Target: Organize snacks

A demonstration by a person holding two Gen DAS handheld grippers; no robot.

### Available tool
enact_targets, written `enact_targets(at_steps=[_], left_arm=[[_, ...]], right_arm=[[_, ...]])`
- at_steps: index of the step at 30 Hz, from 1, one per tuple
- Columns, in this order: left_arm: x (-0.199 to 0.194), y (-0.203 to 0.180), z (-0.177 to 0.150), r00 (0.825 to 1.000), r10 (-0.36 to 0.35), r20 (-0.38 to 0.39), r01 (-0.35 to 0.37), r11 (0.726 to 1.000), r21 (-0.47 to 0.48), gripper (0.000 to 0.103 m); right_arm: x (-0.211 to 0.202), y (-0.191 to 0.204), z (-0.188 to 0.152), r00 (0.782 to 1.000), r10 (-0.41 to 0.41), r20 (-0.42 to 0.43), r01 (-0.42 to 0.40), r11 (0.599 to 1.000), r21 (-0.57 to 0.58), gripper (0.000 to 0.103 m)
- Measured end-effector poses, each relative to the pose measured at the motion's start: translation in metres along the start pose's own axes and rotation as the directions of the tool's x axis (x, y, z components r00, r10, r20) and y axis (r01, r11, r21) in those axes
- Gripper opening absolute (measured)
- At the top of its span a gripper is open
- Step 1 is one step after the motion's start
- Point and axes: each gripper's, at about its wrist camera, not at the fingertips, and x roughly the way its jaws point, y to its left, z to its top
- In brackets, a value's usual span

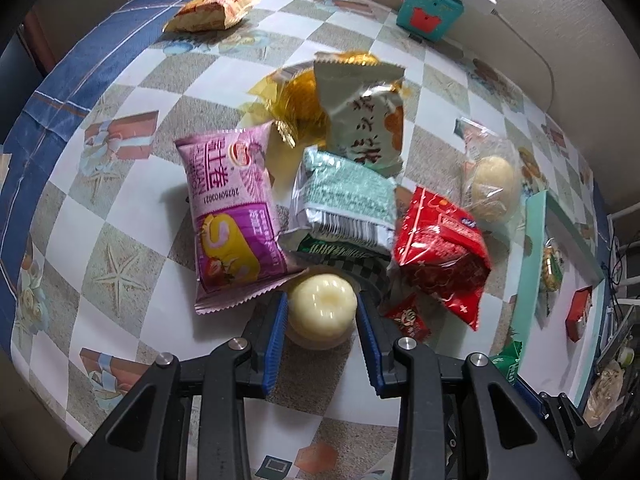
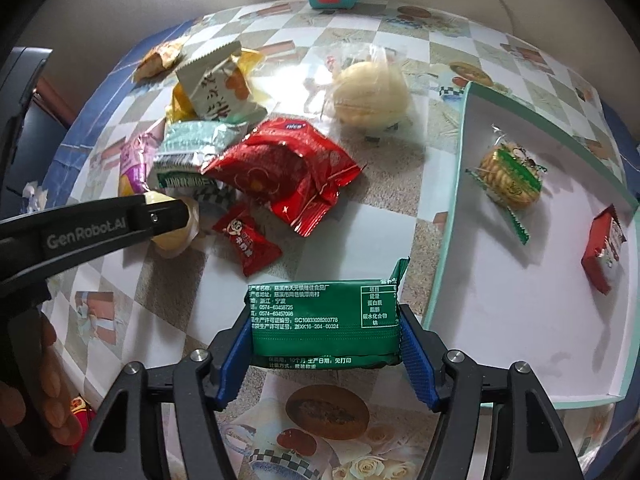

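Pinching a green snack packet (image 2: pixel 326 322) beside the teal box (image 2: pixel 448 216), the right gripper (image 2: pixel 326 356) risks slipping; the left gripper (image 1: pixel 322 316), clamping a pale round pastry (image 1: pixel 322 308), could crush it.

the tablecloth (image 1: pixel 120 216) looks like smooth printed vinyl with a faint sheen. the red snack packet (image 2: pixel 280 168) and purple snack packet (image 1: pixel 232 216) are glossy crinkled foil-plastic; the green wafer packet (image 2: pixel 326 320) is satiny film. the pale jelly cup (image 1: pixel 322 308) is glossy clear plastic. the open box (image 2: pixel 448 280) looks like matt cardboard. the gripper pads (image 2: pixel 416 360) are ribbed blue rubber on matt black plastic.
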Motion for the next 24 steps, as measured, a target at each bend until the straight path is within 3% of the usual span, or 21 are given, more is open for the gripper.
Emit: enact_targets(at_steps=[5,6,7,12,17,20,22,24], left_arm=[[-0.017,0.003,0.003,0.999,-0.008,0.040,0.008,1.000,-0.001,0.035],[-0.021,0.002,0.004,0.999,-0.010,0.050,0.010,1.000,-0.001,0.030],[-0.023,0.002,0.004,0.998,-0.011,0.057,0.011,1.000,0.000,0.019],[-0.033,0.002,0.000,0.997,-0.021,0.079,0.020,1.000,0.016,0.018],[-0.019,-0.001,0.004,0.998,-0.028,0.055,0.028,1.000,0.000,0.018],[-0.011,0.001,0.006,0.998,-0.041,0.040,0.042,0.999,-0.020,0.024],[-0.008,-0.002,0.005,0.998,-0.049,0.033,0.050,0.999,-0.015,0.043],[-0.005,-0.007,0.005,0.998,-0.062,0.031,0.062,0.998,-0.002,0.044]], right_arm=[[-0.016,-0.005,0.006,0.999,0.005,0.037,-0.006,1.000,0.015,0.070],[-0.019,-0.005,0.007,0.999,0.005,0.044,-0.006,1.000,0.017,0.070],[-0.022,-0.005,0.008,0.999,0.005,0.051,-0.006,1.000,0.017,0.070],[-0.029,-0.004,0.008,0.998,0.003,0.069,-0.004,1.000,0.012,0.070],[-0.022,-0.002,0.001,0.998,0.002,0.058,-0.003,1.000,0.017,0.070],[-0.022,-0.004,0.001,0.998,0.004,0.058,-0.006,1.000,0.026,0.070],[-0.021,-0.005,0.001,0.998,0.005,0.057,-0.007,1.000,0.030,0.070],[-0.020,-0.007,0.002,0.998,0.008,0.055,-0.010,0.999,0.035,0.070]])
